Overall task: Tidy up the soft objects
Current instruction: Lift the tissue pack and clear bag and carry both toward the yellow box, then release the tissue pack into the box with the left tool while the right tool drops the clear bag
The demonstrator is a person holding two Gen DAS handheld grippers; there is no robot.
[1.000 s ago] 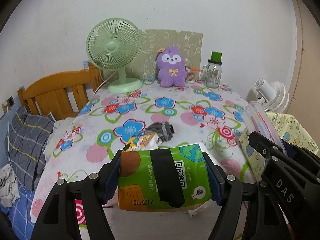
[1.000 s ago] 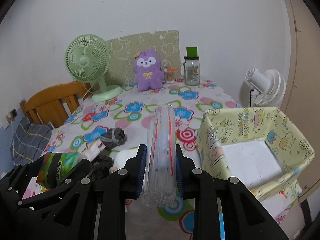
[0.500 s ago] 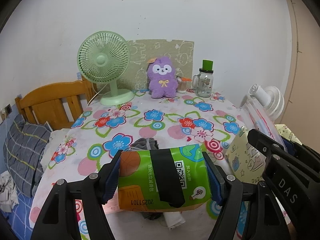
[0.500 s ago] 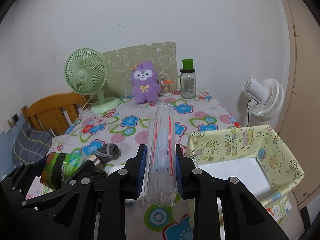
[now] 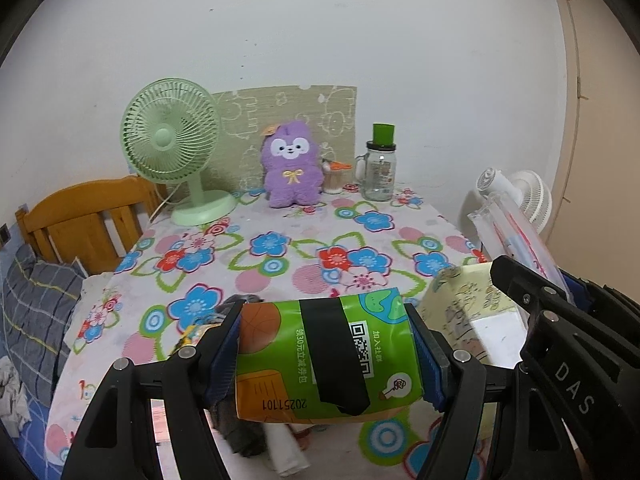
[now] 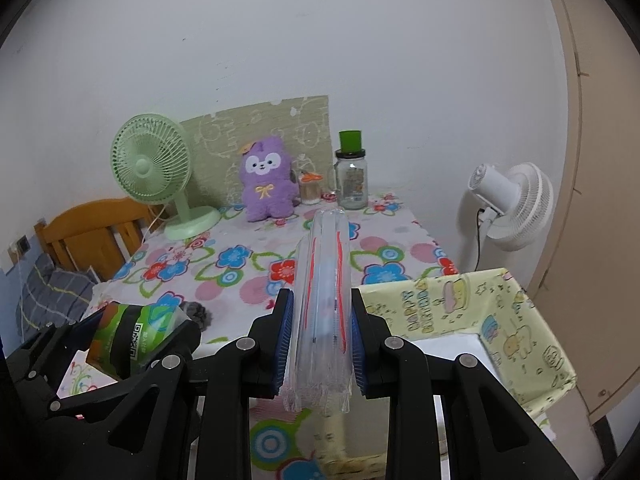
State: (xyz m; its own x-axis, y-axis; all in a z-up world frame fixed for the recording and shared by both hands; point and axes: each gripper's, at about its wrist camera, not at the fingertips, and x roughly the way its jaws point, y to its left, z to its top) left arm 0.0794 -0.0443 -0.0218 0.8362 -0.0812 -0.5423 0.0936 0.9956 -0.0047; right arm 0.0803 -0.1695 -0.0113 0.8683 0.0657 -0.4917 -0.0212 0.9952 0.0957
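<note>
Left jaws clamp green packet [image 5: 328, 354]; right jaws clamp clear pouch [image 6: 322, 312].

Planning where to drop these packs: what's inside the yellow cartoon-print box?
Inside the yellow box only a bare white floor shows. Its near-left corner is hidden behind the clear pack and the right gripper.

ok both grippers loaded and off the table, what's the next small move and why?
Probably carry the right gripper a little further right, over the yellow box, then let go. Its pads are clamped on the clear packet, which hangs just left of the box's open top; the white floor looks bare. The left gripper holds the green pack further from the box, so it can follow.
</note>
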